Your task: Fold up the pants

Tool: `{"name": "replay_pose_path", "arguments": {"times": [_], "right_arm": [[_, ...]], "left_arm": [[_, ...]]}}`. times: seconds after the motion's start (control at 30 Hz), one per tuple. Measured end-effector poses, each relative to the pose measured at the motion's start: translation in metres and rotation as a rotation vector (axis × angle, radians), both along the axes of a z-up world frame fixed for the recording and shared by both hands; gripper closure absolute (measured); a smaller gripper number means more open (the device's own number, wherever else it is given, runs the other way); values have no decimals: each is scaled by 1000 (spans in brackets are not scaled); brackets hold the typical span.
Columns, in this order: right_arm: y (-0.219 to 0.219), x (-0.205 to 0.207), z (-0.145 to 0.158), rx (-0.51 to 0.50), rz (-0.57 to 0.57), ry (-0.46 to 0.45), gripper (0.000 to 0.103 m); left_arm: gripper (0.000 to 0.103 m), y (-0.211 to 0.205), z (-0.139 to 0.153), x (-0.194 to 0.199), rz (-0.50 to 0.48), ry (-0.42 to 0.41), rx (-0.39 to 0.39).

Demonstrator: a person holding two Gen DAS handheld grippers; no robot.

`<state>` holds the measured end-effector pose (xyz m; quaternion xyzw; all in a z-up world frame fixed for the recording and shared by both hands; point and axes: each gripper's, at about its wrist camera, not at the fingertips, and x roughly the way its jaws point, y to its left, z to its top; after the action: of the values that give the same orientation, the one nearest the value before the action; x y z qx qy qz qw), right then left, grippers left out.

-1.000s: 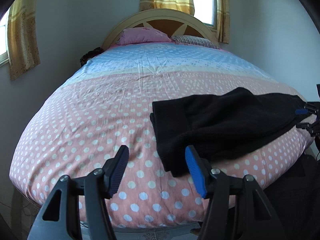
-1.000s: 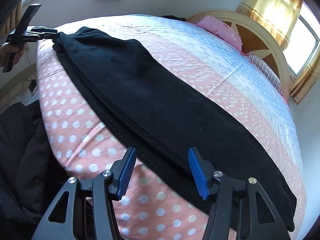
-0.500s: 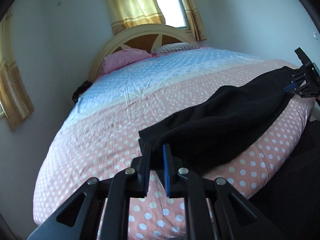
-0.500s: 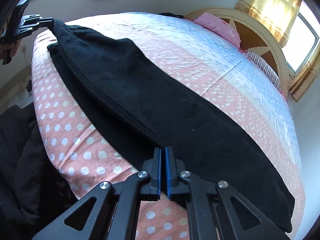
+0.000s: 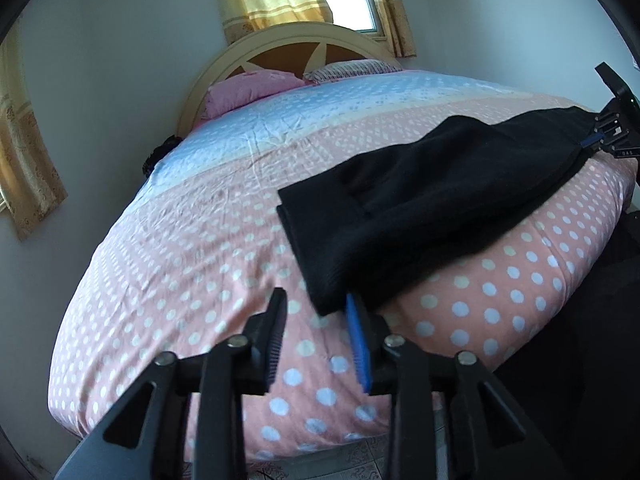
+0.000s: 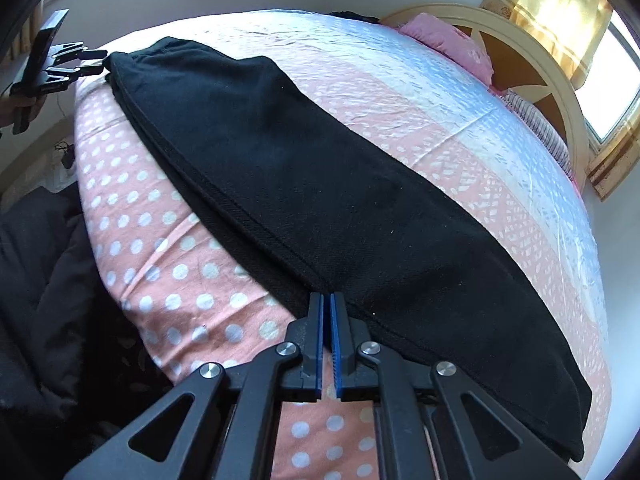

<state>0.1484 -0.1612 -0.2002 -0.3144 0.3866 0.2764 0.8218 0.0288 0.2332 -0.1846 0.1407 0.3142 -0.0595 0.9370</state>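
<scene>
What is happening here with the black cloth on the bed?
A person with a gripper in each hand is folding black pants that lie along the edge of a dotted pink bed. The right gripper is shut on the pants' near edge. At the other end is the left gripper: its jaws have just been opening, the corner between them but not pinched.

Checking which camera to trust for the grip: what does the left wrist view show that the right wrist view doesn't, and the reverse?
Only the left wrist view shows the left gripper up close: its jaws, just opening, stand apart, the pants' corner at its blue pad. Only the right wrist view shows the right gripper shut on the pants' near edge. Both show the black pants lying on the dotted bedspread and the headboard.
</scene>
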Motion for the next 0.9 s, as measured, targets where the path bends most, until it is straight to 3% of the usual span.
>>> {"name": "replay_pose_path", "arguments": {"times": [0.03, 0.13, 0.23, 0.3, 0.33, 0.37, 0.5, 0.6, 0.67, 0.73, 0.77, 0.9], "right_arm": [[-2, -1, 5, 14, 4, 1, 99], [-7, -1, 21, 99, 12, 27, 99], [-3, 11, 37, 194, 7, 53, 95], [6, 24, 46, 267, -1, 81, 70], [11, 31, 48, 297, -1, 106, 50], [18, 38, 51, 322, -4, 123, 47], [55, 64, 53, 350, -23, 150, 47], [74, 88, 54, 406, -22, 205, 47], [83, 106, 54, 442, -37, 246, 53], [95, 130, 49, 489, -70, 305, 56], [101, 141, 46, 512, -91, 336, 59], [122, 187, 20, 610, -192, 505, 63]], "left_arm": [[56, 5, 3, -3, 14, -6, 17], [55, 23, 10, -11, 59, -12, 29], [55, 41, 27, -12, 129, -58, -28], [53, 41, 43, -5, 140, -102, -107], [47, 37, 49, 1, 132, -121, -132], [41, 28, 54, 9, 124, -141, -144], [38, -4, 52, 46, 83, -139, -202], [38, -31, 31, 66, 28, -76, -213], [38, -50, 12, 67, -27, -7, -185], [38, -69, -11, 62, -52, 65, -94], [38, -74, -14, 50, -42, -5, -60], [37, -66, -12, 48, -43, 20, -120]]}}
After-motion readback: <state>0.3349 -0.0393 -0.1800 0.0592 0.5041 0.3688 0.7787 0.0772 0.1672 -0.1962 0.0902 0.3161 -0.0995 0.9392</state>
